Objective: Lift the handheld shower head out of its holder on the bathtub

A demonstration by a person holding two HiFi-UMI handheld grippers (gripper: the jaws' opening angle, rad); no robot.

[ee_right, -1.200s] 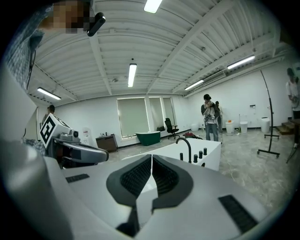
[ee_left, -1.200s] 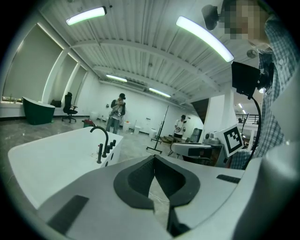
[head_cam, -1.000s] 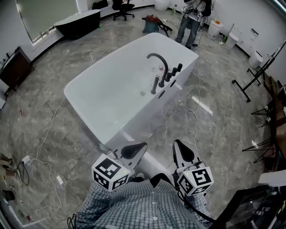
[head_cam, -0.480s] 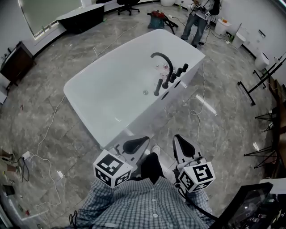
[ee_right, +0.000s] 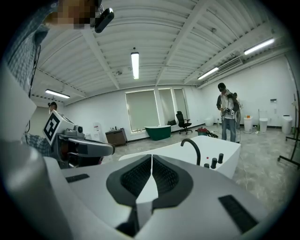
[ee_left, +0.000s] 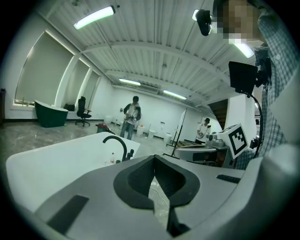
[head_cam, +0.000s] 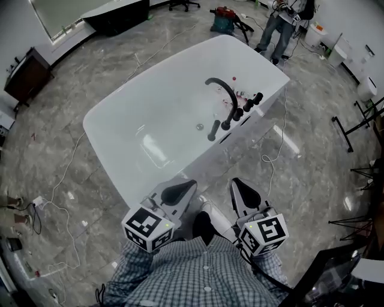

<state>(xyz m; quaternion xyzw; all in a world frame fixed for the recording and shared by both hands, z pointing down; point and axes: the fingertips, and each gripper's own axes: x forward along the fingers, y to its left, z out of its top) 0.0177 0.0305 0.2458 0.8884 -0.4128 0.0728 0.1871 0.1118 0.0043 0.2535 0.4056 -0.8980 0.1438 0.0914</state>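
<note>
A white freestanding bathtub (head_cam: 120, 117) fills the middle of the head view. On its right rim stand a black curved spout (head_cam: 221, 86), a row of black knobs (head_cam: 251, 103) and the black handheld shower head (head_cam: 213, 130), upright in its holder. My left gripper (head_cam: 180, 190) and right gripper (head_cam: 241, 188) hover side by side short of the tub's near end, far from the shower head. Both are shut with nothing between the jaws. The spout (ee_left: 117, 141) shows beyond the shut left gripper (ee_left: 153, 159); the right gripper (ee_right: 151, 157) points at the spout (ee_right: 192, 146).
A person (head_cam: 283, 24) stands past the tub's far end, near a red vacuum (head_cam: 227, 14). Cables (head_cam: 66, 174) trail over the grey marble floor on both sides. Black stands (head_cam: 360, 117) are at the right, a dark tub (head_cam: 114, 15) and a cabinet (head_cam: 27, 75) at the left.
Both grippers and the head camera have moved toward the bathtub, whose near end now lies closer to the jaws. The jaws stayed shut.
</note>
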